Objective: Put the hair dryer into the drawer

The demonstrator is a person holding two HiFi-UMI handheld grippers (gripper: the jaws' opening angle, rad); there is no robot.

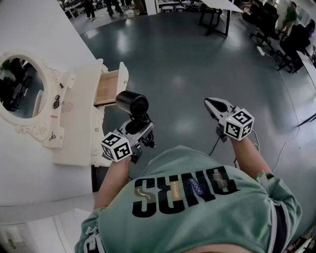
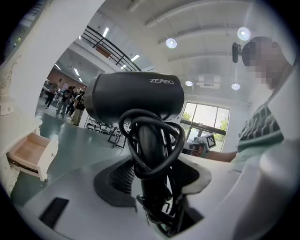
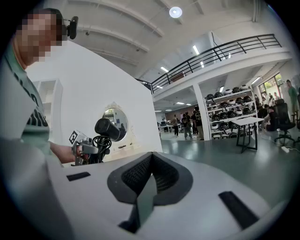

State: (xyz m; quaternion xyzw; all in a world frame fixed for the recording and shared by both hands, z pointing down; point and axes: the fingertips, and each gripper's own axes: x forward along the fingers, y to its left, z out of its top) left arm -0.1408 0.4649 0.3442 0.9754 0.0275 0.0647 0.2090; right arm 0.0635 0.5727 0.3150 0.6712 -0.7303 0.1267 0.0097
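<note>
The left gripper [image 1: 139, 127], fingers pinching the cord-wrapped handle of the hair dryer [image 1: 132, 104], is near the open drawer [image 1: 107, 88]; the right gripper [image 1: 212, 105], fingers pressed together, is empty.

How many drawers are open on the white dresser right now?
1: the white drawer with a wooden bottom, pulled out beside the oval mirror. Others may be hidden.

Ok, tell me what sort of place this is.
Probably a big open workshop or lab hall, not a home: the white vanity with its oval mirror and open drawer stands on a wide grey floor, with work tables and a railed mezzanine beyond.
</note>
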